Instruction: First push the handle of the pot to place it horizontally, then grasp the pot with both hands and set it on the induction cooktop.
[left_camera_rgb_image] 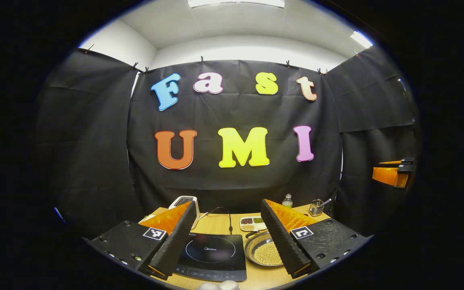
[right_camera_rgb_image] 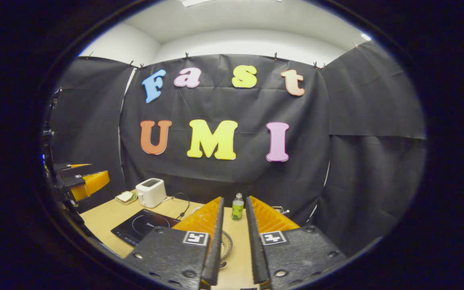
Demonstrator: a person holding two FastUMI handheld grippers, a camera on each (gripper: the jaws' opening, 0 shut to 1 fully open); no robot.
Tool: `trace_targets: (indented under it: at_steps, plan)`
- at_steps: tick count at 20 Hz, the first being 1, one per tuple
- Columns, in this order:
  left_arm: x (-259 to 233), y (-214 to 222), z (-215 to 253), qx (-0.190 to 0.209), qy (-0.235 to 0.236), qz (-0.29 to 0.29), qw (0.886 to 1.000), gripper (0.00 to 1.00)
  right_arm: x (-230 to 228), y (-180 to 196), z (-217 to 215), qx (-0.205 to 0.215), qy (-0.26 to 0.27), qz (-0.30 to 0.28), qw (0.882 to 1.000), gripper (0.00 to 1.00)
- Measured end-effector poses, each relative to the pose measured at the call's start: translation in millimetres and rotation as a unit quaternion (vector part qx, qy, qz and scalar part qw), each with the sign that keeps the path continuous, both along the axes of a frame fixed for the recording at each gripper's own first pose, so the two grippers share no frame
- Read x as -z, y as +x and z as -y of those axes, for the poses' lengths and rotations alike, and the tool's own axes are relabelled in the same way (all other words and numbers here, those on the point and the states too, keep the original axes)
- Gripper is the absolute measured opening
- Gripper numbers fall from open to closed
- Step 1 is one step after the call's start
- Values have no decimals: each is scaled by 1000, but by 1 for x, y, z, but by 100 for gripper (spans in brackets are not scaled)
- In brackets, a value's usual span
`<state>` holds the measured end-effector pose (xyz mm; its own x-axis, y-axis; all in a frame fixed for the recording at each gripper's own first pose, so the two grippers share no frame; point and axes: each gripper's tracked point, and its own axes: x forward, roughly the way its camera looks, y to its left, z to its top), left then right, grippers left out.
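Pot (left_camera_rgb_image: 265, 249) sits on wooden table (left_camera_rgb_image: 220, 223), just right of induction cooktop (left_camera_rgb_image: 212, 255), between my left gripper's (left_camera_rgb_image: 228, 241) widely spread fingers, grain-like fill inside. My right gripper (right_camera_rgb_image: 234, 245) hovers above table, fingers narrowly parted, holding nothing. Toaster (right_camera_rgb_image: 150, 192), bottle (right_camera_rgb_image: 237, 206) stand behind.

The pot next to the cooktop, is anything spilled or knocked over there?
Nothing stands out. The pot sits upright on the table, right of the induction cooktop, with small yellowish beads inside and none visibly spilled. The toaster and green bottle stand upright too.
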<state>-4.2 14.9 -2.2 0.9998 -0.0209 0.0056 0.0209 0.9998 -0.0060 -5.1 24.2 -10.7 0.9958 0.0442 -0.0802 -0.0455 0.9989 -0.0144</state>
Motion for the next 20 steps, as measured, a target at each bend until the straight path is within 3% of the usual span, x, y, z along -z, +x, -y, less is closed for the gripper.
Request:
trace_targets:
  at_steps: [1, 3, 12, 20]
  plan:
    - [0, -1, 0, 0, -1, 0, 1000, 96, 6, 1, 0, -1, -4, -10, 1000, 21]
    - [3, 0, 0, 1, -3, -1, 1000, 96, 18, -1, -17, -23, 14, -30, 999, 4]
    - [23, -1, -4, -2, -3, -20, 1000, 96, 126, 15, -62, -84, 23, -116, 989, 4]
    - [26, 2, -4, -3, 10, -20, 1000, 96, 261, 9, -113, -151, 10, -215, 965, 0]
